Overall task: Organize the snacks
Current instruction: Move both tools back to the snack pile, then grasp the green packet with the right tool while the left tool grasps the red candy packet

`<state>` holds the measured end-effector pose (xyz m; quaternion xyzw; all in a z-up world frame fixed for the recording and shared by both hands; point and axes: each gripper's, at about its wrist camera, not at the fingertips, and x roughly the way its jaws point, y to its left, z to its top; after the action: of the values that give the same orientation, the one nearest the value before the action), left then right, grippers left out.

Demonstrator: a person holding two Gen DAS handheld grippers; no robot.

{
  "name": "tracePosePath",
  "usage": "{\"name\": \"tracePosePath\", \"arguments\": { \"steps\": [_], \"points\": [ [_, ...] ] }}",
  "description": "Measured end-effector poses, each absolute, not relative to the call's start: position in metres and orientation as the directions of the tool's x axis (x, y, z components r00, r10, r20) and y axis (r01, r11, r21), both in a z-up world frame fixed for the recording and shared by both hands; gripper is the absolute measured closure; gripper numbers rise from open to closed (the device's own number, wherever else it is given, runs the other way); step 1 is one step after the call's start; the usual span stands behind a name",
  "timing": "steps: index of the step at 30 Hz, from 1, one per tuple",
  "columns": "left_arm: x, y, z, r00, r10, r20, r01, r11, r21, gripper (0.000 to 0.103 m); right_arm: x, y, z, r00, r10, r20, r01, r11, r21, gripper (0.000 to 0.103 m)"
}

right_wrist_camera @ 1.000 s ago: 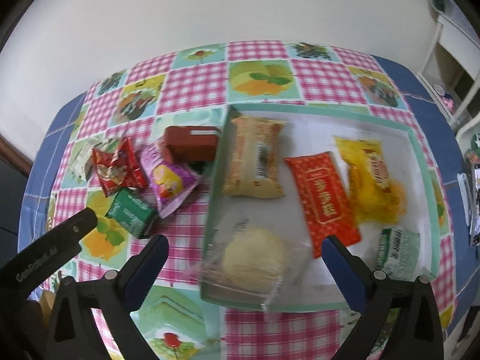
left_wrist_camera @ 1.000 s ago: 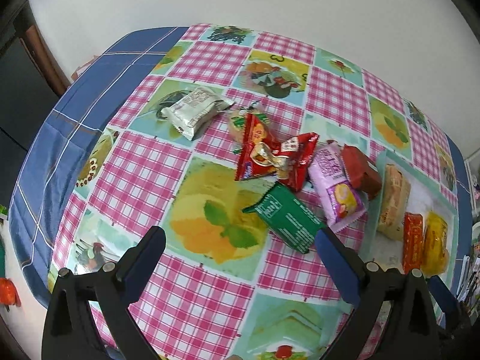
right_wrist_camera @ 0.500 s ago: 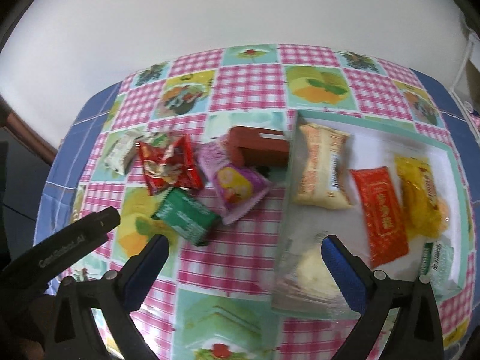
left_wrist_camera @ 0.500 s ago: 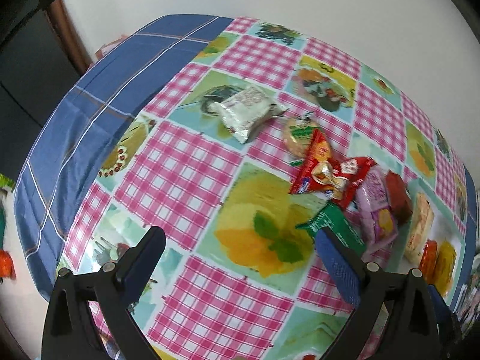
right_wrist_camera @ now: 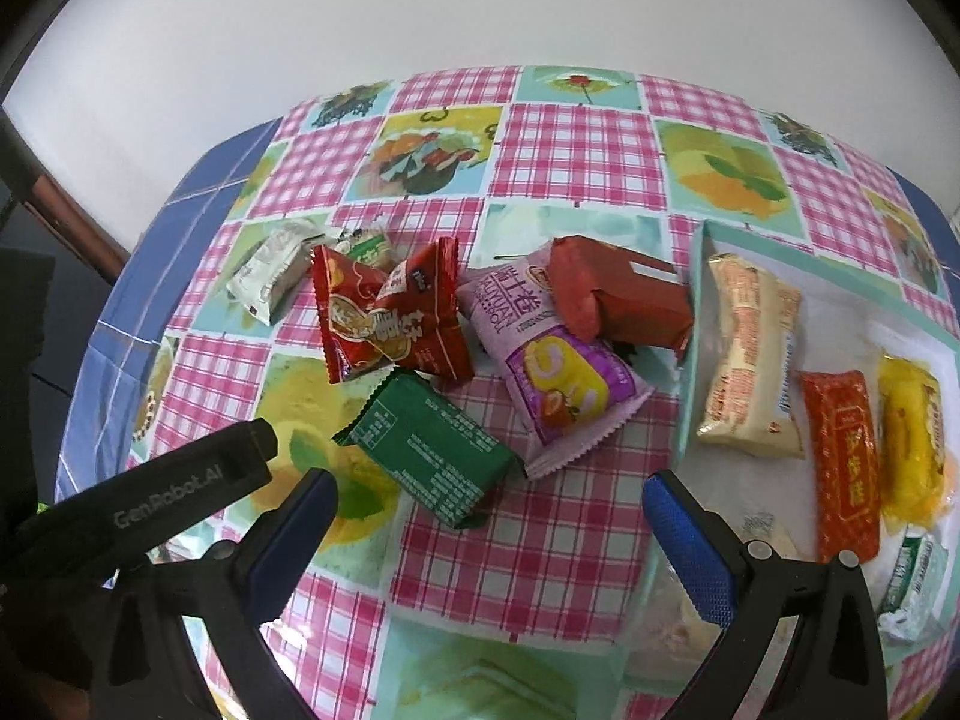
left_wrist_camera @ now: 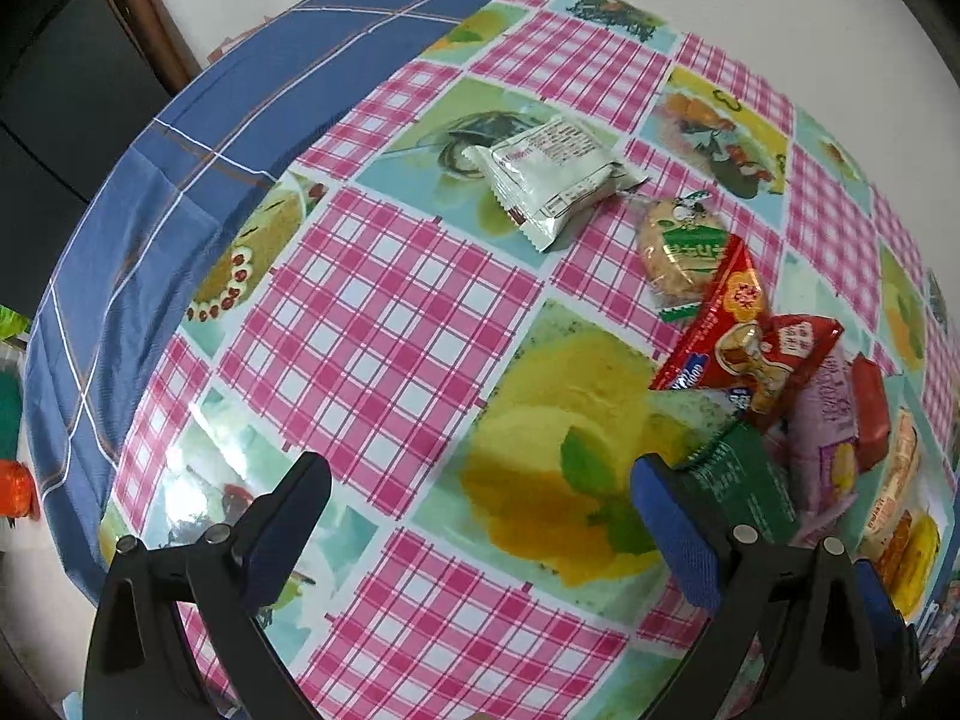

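The checkered tablecloth (right_wrist_camera: pixel 576 144) (pink squares, fruit pictures) bears loose snack packets (right_wrist_camera: pixel 432 444) and a tray (right_wrist_camera: pixel 696 300).

Six loose snacks (right_wrist_camera: pixel 441 446), perhaps five in tray (right_wrist_camera: pixel 696 324)

Home dining spot: fruit-print checked tablecloth (right_wrist_camera: pixel 576 138), snack packets (right_wrist_camera: pixel 390 318), plain wall (right_wrist_camera: pixel 420 6).

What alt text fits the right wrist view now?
Open right gripper hovers above a green snack packet among loose snacks on a checked tablecloth. To its right, a tray holds cream, orange and yellow packets.
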<state>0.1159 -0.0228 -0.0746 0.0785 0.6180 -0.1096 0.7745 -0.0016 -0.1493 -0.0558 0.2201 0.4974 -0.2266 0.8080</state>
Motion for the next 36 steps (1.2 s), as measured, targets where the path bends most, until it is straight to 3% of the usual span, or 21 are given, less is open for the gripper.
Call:
{"name": "tracePosePath", "arguments": {
  "steps": [6, 14, 24, 32, 36],
  "points": [
    [0.127, -0.025, -0.086, 0.192, -0.070, -0.979, 0.270, 0.963, -0.016, 0.003, 0.015, -0.143, -0.062, 0.398, -0.174, -0.901, 0.550, 0.831, 0.082, 0.002],
    [0.151, -0.020, -0.088, 0.204, -0.067, -0.977, 0.230, 0.973, -0.018, 0.003, 0.033, -0.126, -0.070, 0.410, -0.155, -0.899, 0.474, 0.878, 0.064, 0.024],
    [0.166, -0.007, -0.091, 0.208, -0.069, -0.976, 0.203, 0.979, -0.026, 0.003, 0.040, -0.128, -0.084, 0.372, -0.121, -0.920, 0.461, 0.885, 0.070, 0.033],
    [0.144, -0.016, -0.087, 0.211, -0.067, -0.975, 0.206, 0.978, -0.022, 0.003, 0.043, -0.126, -0.090, 0.354, -0.102, -0.930, 0.450, 0.890, 0.074, 0.058],
    [0.142, -0.018, -0.086, 0.212, -0.073, -0.975, 0.217, 0.976, -0.025, 0.003, 0.040, -0.127, -0.090, 0.354, -0.099, -0.930, 0.461, 0.884, 0.081, 0.059]
  ]
}}
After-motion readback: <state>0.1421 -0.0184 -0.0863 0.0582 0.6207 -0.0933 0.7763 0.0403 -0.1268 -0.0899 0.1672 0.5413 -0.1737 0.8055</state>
